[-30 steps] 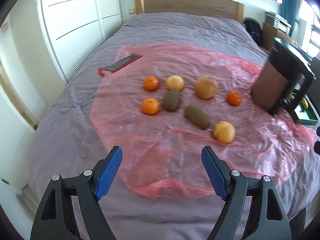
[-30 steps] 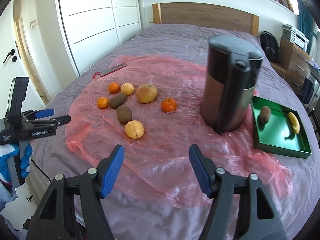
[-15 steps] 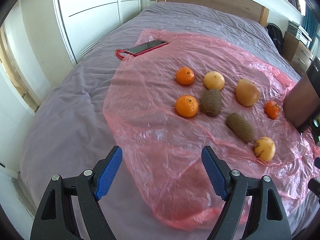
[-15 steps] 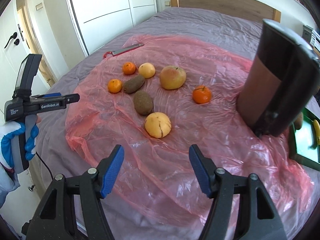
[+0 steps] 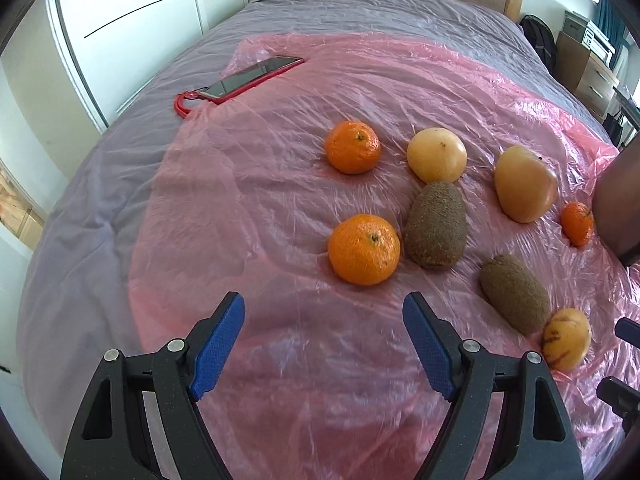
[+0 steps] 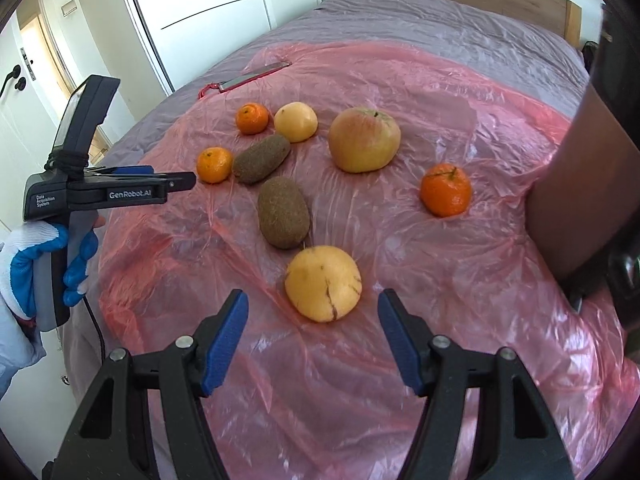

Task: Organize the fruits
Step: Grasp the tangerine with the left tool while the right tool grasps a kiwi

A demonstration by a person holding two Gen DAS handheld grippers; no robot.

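Right wrist view showed the right tongs (image 6: pixel 312 312) spread and empty just short of the yellow fruit (image 6: pixel 323 283) on the slick pink plastic sheet (image 6: pixel 460 300), where an off-centre pinch might roll it away.

Dark canister (image 6: pixel 576 184) cut off by right frame edge in both wrist views (top and base unseen). Third tangerine (image 5: pixel 577 224) partly hidden behind it, left view. Phone (image 6: pixel 256 75) too foreshortened to read.

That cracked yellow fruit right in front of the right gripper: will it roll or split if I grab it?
The yellow fruit looks round, so a nudge would probably roll it across the slick pink plastic sheet. Dark cracks in its skin suggest squeezing gently. The open right gripper looks wide enough.
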